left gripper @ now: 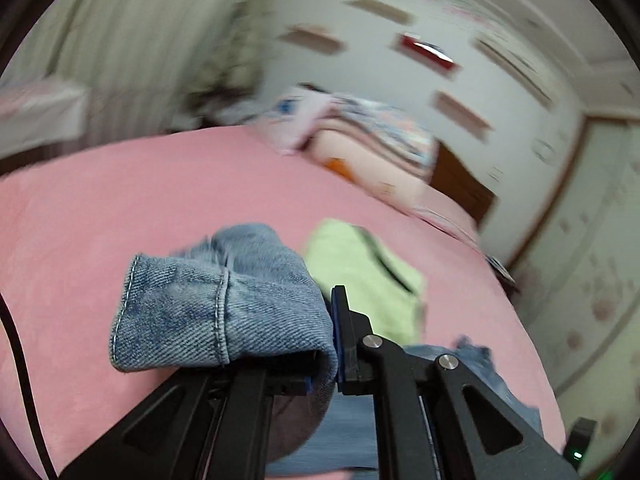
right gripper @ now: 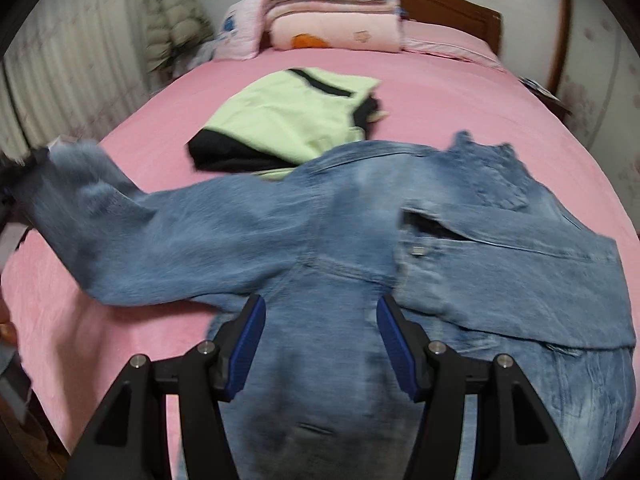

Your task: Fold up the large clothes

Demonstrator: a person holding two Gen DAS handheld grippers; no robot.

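Note:
A blue denim jacket (right gripper: 340,216) lies spread on the pink bed (right gripper: 440,92). One sleeve stretches out to the left and is lifted at its end. My left gripper (left gripper: 326,344) is shut on the sleeve cuff (left gripper: 192,308) and holds it above the bed. My right gripper (right gripper: 320,340) is open, its blue-padded fingers apart over the jacket's lower body, holding nothing. The left gripper itself shows only as a dark blur at the left edge of the right wrist view.
A folded light-green and black garment (right gripper: 296,120) lies on the bed beyond the jacket; it also shows in the left wrist view (left gripper: 368,268). Stacked pink quilts and pillows (right gripper: 336,16) sit against the wooden headboard (right gripper: 452,8). A curtain (right gripper: 60,68) hangs at the left.

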